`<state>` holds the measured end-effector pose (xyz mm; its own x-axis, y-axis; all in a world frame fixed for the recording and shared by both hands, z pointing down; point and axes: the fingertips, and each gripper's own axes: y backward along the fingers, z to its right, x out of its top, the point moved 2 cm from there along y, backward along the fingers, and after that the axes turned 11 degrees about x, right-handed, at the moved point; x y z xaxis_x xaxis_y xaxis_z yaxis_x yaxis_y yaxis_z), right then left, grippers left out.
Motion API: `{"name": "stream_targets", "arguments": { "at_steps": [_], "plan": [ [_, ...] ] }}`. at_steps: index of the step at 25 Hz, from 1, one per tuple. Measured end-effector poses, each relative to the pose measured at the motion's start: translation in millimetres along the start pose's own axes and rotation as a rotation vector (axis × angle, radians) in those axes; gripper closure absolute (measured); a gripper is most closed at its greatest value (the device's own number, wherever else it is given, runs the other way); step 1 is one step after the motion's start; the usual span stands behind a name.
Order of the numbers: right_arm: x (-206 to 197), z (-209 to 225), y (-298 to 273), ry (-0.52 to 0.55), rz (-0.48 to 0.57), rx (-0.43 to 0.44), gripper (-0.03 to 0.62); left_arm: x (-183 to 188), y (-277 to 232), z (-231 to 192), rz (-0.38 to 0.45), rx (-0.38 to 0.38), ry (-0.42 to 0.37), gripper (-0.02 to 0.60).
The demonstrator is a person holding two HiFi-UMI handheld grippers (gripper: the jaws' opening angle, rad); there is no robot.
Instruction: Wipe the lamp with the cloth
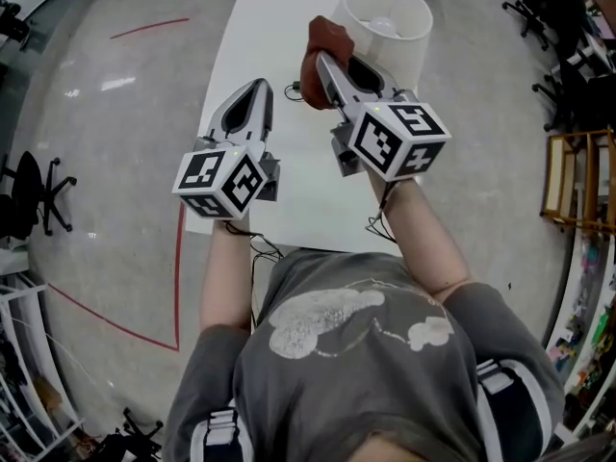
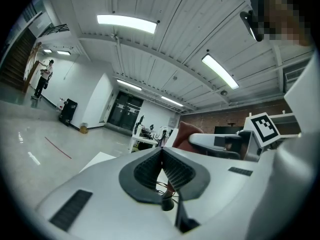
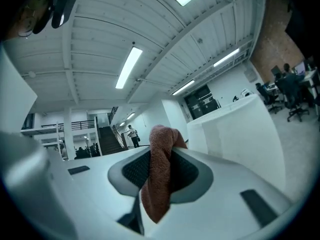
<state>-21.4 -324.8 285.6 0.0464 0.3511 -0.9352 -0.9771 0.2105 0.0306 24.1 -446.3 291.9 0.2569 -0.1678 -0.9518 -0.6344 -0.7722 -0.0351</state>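
A lamp with a white drum shade [image 1: 387, 22] stands at the far right of the white table [image 1: 252, 46]; in the right gripper view the lamp shade [image 3: 240, 134] rises just right of the jaws. My right gripper [image 1: 322, 64] is shut on a reddish-brown cloth [image 1: 325, 38], which bunches at the jaw tips close to the shade's left side. That cloth [image 3: 159, 176] hangs folded between the ribbed pads. My left gripper [image 1: 258, 87] hovers over the table's left half, shut with nothing in it; its jaws [image 2: 161, 153] meet, and the cloth [image 2: 186, 134] shows beyond them.
A thin dark cable [image 1: 293, 91] lies on the table between the grippers. Red tape lines [image 1: 179, 258] mark the floor on the left. Office chairs [image 1: 38, 195] stand left and top right, and a wooden shelf [image 1: 577, 181] stands at the right edge.
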Motion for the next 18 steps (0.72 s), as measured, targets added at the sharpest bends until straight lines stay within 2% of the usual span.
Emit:
{"name": "stream_targets", "arguments": {
  "at_steps": [4, 8, 18],
  "plan": [
    [22.1, 3.9, -11.3, 0.001, 0.051, -0.036, 0.503, 3.4, -7.8, 4.5, 0.002, -0.039, -0.001, 0.574],
    [25.0, 9.0, -16.7, -0.02, 0.061, -0.066, 0.503, 0.1, -10.5, 1.8, -0.015, -0.052, 0.0, 0.574],
    [-26.8, 19.2, -18.4, -0.07, -0.039, -0.103, 0.503, -18.4, -5.3, -17.4, -0.055, -0.016, 0.029, 0.574]
  ]
}}
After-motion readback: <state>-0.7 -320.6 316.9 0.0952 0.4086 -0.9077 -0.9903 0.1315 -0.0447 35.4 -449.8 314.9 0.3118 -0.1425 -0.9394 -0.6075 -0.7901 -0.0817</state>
